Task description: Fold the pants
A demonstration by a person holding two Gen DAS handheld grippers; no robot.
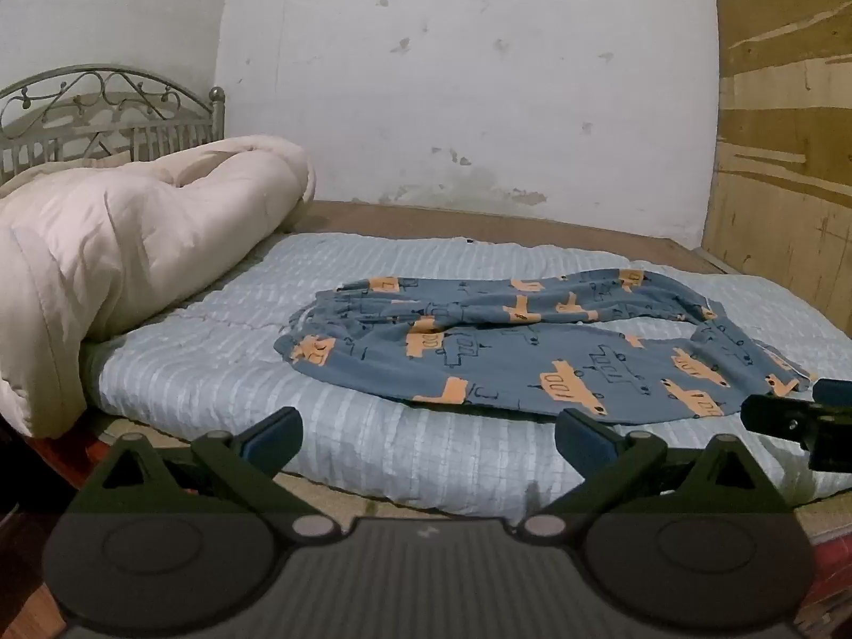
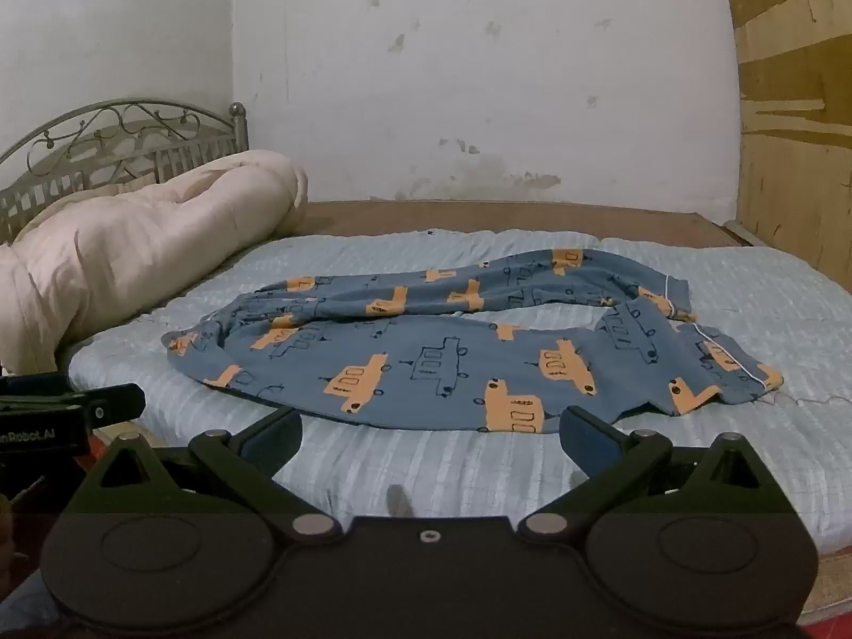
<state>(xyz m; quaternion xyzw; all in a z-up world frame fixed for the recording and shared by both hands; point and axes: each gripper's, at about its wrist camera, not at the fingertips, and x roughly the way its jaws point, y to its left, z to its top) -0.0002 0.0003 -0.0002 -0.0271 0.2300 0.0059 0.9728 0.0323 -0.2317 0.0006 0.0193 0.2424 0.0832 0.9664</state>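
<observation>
Both tongs are wide apart and hold nothing. The left gripper (image 1: 428, 436) and the right gripper (image 2: 428, 436) hang side by side over the near edge of the bed, tipped down a little toward the pajama pants (image 2: 452, 341). I think they are held like this so they can each grab a part of the cloth.

The pants are blue with orange trucks on them. They lie spread out in the middle of the light blue striped mattress pad (image 2: 426, 468), not folded yet. The waist points to the left side of the bed, and the two legs run to the right side, with a gap between them. The leg ends are a bit crumpled near the right edge.

A puffy cream comforter (image 1: 133, 245) is pushed up at the left end by the metal headboard (image 1: 106, 106), likely to leave room for folding.
</observation>
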